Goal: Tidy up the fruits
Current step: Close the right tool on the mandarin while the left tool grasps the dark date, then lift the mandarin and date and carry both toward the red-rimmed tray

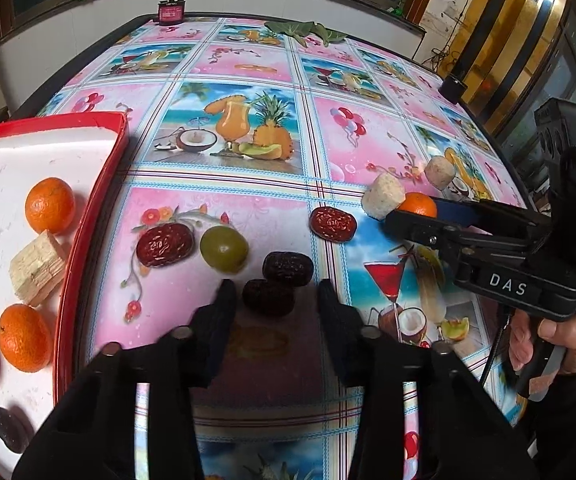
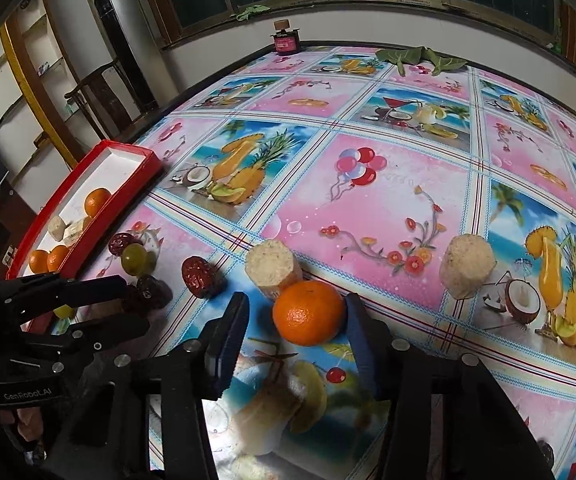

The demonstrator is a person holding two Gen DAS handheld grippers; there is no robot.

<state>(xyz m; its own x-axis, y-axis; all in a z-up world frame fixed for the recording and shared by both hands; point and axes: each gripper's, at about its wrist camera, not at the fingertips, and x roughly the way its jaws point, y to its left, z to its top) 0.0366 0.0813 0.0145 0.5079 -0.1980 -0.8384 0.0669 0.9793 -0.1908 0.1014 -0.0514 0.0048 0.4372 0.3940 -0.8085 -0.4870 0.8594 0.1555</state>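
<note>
Both grippers gape: left (image 1: 276, 292) straddles a dark date (image 1: 268, 297), right (image 2: 296, 312) an orange (image 2: 308, 312).

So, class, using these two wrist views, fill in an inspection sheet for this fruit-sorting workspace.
Surface: table under a fruit-print cloth.
Job's things: red tray holds oranges, pale chunks and a dark fruit; loose on the cloth are dates, a green fruit, an orange and two pale cylinders.
Clutter: small red device and green leaves at the far edge.
Grippers: left gripper, jaws open either side of a dark date; right gripper, jaws open around the orange.
Cables: black cable by the right handle.
Surroundings: windows, a tall standing unit, a chair.
</note>
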